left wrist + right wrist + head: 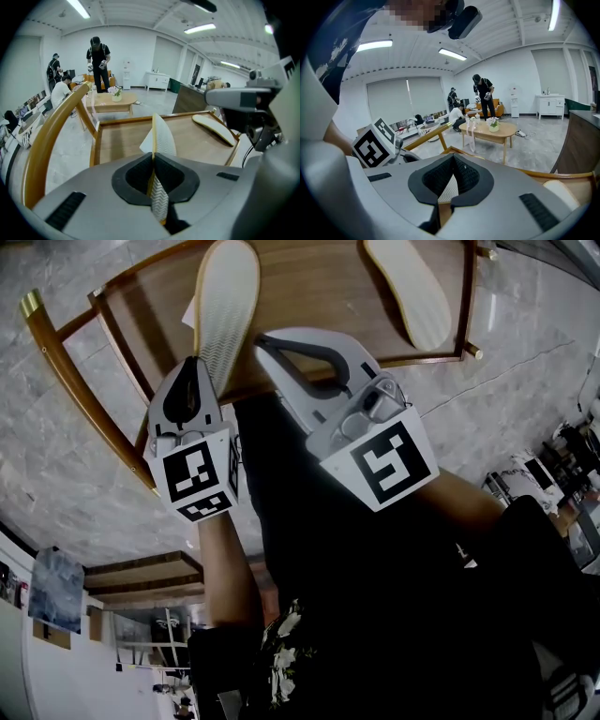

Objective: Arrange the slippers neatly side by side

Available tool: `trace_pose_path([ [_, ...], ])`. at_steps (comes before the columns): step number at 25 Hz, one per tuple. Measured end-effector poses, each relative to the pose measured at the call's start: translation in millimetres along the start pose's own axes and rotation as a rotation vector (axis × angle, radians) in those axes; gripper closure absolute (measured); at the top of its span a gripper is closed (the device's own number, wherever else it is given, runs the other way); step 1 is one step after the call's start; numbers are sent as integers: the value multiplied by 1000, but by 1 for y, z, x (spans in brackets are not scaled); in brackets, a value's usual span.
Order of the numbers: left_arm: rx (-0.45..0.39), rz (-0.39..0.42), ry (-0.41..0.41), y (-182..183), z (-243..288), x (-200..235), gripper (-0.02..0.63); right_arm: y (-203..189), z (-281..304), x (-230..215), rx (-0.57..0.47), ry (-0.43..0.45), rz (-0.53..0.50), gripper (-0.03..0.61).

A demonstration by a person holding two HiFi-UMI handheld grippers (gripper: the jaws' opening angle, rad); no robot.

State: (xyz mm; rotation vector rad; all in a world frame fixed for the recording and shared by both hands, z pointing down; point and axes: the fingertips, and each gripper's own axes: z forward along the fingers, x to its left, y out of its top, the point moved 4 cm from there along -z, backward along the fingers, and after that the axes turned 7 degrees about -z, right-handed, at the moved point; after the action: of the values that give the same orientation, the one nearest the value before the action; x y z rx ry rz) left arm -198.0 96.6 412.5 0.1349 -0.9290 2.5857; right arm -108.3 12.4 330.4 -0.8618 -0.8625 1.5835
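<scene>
Forearms, count two: bare, reaching forward from dark clothing; the left forearm point(225, 568) shows most.
Marker cubes, count two: one at the back of each gripper, left cube point(197, 474), right cube point(384, 460).
Left gripper point(198, 362): jaws clamped narrow on the edge of one slipper, which passes straight between the pads in the left gripper view point(153, 157).
Right gripper point(263, 341): jaws pressed together with nothing between them point(453, 157). It sits just right of the left gripper.
Slippers, count two: both pale with a tan edge.
Held slipper point(228, 296): turned on its edge, zigzag sole facing right point(162, 136), toe pointing away over the wooden stand. Whether the far end touches the wood cannot be told. A patch of the sole shows behind the right jaws point(448, 189).
Wooden stand point(319, 287), count one: flat brown top with a raised rim point(122, 140).
Second slipper point(410, 289): lying flat at the stand's far right, well apart from the held one point(213, 126).
Curved rail point(75, 390), count one: along the stand's left side.
Obstructions: the right gripper's body fills the right side of the left gripper view, and the left cube stands at the left of the right gripper view.
Floor point(75, 474): grey stone tiles.
Low table point(492, 129), count one: light wood with a small flower pot on it.
People, count three: one standing point(483, 96) beyond the low table, another standing behind, and one low down beside it.
White cabinet point(548, 103), count one: against the far wall.
</scene>
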Motion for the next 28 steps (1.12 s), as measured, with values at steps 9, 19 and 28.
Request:
trace_pose_path([
  [9,-31,184,20,14,-14,-31,600,0,-8,-6,-17,-8,-3,580],
  [19,-11,483,24,9,-7,-73,601,-13,-25,-24,-9,-47,1,580],
  [28,-24,558,49,18,-6,-83,603,-47,-22,-37,72,-48,64,580],
])
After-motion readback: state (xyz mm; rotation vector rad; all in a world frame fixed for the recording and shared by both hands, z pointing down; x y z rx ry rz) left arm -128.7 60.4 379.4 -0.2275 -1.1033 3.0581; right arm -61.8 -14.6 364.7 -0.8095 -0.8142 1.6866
